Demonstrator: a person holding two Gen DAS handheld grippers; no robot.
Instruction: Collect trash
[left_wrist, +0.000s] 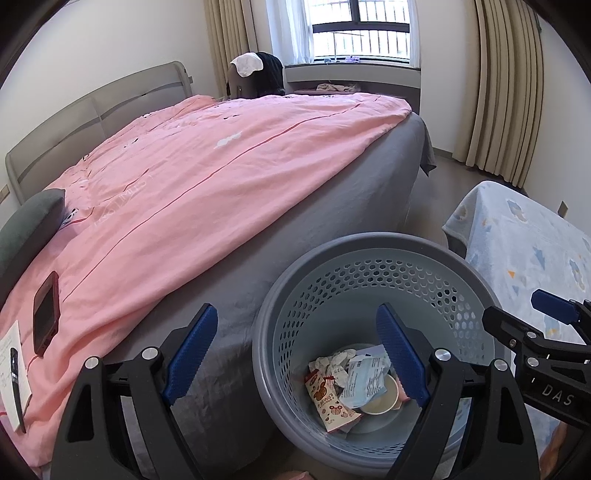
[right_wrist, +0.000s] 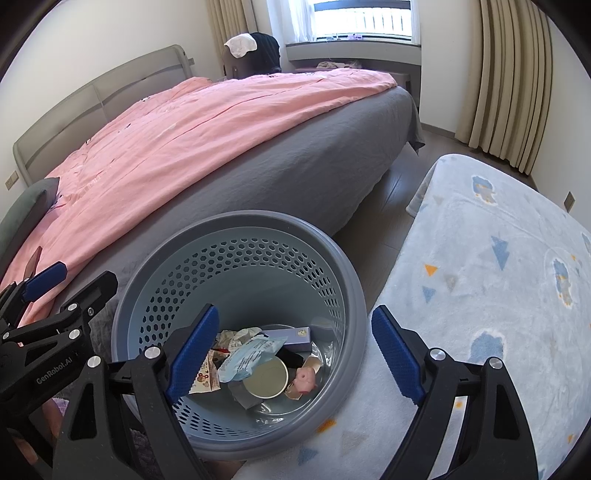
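A grey-blue perforated basket (left_wrist: 369, 242) (right_wrist: 240, 218) stands on the floor beside the bed. In it lie a blue-white packet (right_wrist: 251, 354), a red snack wrapper (left_wrist: 330, 397), crumpled paper (left_wrist: 338, 363), a paper cup (right_wrist: 267, 376), a pink pig figure (right_wrist: 306, 376) and a flat box (right_wrist: 291, 334). My left gripper (left_wrist: 296, 309) hangs above the basket's left rim, jaws wide open and empty. My right gripper (right_wrist: 295, 309) hovers over the basket's right side, also open with nothing between its blue pads (right_wrist: 192, 354).
The bed (left_wrist: 332, 206) with a pink quilt (left_wrist: 192, 177) fills the left; a phone (left_wrist: 46, 314), a paper note (left_wrist: 13, 369) and a pen (left_wrist: 16, 391) lie on it. A surface under a light-blue blanket (right_wrist: 498, 295) stands right of the basket. Curtains (left_wrist: 506, 85) hang behind.
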